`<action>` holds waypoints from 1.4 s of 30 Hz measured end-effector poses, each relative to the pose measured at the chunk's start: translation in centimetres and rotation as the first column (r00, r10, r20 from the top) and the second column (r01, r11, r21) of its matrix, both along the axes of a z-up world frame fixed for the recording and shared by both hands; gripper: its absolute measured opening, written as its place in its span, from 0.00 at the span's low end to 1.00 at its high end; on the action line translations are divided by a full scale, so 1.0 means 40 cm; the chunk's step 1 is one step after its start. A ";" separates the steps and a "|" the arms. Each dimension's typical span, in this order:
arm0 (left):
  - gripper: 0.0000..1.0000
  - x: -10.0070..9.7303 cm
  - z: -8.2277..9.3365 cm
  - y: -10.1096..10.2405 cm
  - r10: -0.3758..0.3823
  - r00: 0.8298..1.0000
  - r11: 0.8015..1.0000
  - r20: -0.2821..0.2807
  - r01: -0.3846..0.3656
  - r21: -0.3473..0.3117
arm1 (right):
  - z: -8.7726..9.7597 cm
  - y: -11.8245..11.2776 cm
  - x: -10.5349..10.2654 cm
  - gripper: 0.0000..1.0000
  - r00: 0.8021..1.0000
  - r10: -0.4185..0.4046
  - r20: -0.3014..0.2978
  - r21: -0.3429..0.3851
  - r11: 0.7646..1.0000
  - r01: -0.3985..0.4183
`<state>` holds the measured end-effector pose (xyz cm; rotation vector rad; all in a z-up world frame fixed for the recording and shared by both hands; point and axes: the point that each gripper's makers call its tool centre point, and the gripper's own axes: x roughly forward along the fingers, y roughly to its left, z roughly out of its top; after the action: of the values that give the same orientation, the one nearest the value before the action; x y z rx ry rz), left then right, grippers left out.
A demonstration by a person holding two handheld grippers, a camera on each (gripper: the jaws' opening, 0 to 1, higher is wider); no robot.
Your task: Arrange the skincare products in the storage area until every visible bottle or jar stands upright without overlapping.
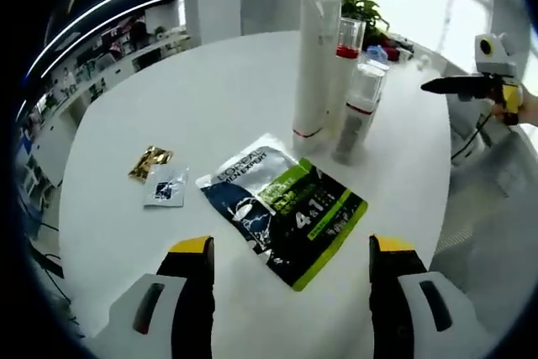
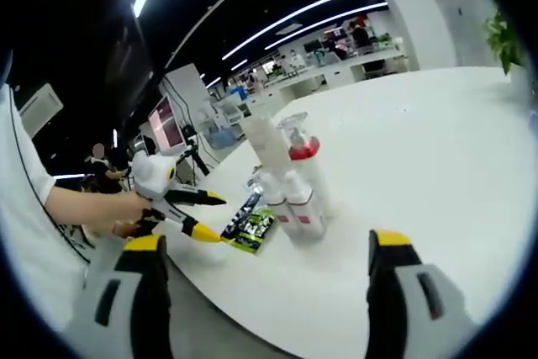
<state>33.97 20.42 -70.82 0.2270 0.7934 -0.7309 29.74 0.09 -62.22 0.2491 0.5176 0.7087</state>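
Left tongs (image 1: 290,250) hung apart over the flat sachet (image 1: 284,208); right tongs (image 2: 265,245) also apart. Best to pinch its edge, clear of the upright bottles (image 1: 332,73).

Opposing views, shared bottles (image 1: 319,65) mid-table

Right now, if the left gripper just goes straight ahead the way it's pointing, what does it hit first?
Most likely the flat L'Oreal sachet lying on the table, between the open jaws of the left gripper. The upright bottles stand beyond; depth is uncertain.
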 end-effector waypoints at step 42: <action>0.91 -0.108 0.091 0.125 0.199 0.980 0.975 -0.007 -0.198 -0.096 | 0.019 0.004 0.001 1.00 0.999 0.025 0.023 -0.014 1.000 -0.025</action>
<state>29.63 25.44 -67.18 0.0604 0.7637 -0.5779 29.80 0.26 -61.47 0.2214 0.5039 0.7311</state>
